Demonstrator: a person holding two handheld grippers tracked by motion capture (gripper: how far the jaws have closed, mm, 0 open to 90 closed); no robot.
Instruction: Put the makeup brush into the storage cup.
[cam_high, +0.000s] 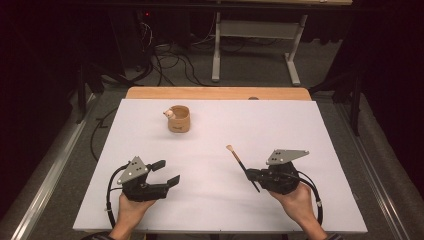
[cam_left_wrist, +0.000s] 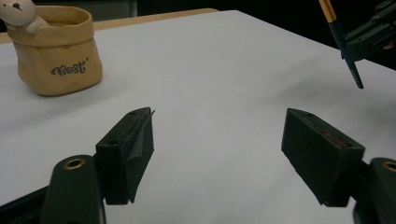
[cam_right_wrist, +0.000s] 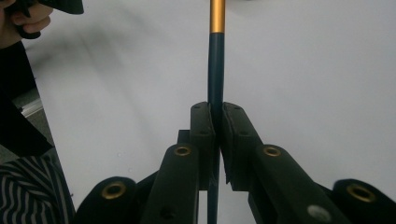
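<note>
Left gripper (cam_high: 167, 172): lower left of the high view, held from below by left hand (cam_high: 132, 207), pointed toward the upper right, jaws spread wide, nothing between them. Right gripper (cam_high: 250, 175): lower right of that view, cradled in right hand (cam_high: 295, 197), pointed left, jaws clamped tight on a thin brush (cam_right_wrist: 216, 70). Forearms entering from the bottom edge; striped sleeve (cam_right_wrist: 32, 191), probably the left arm's.
</note>
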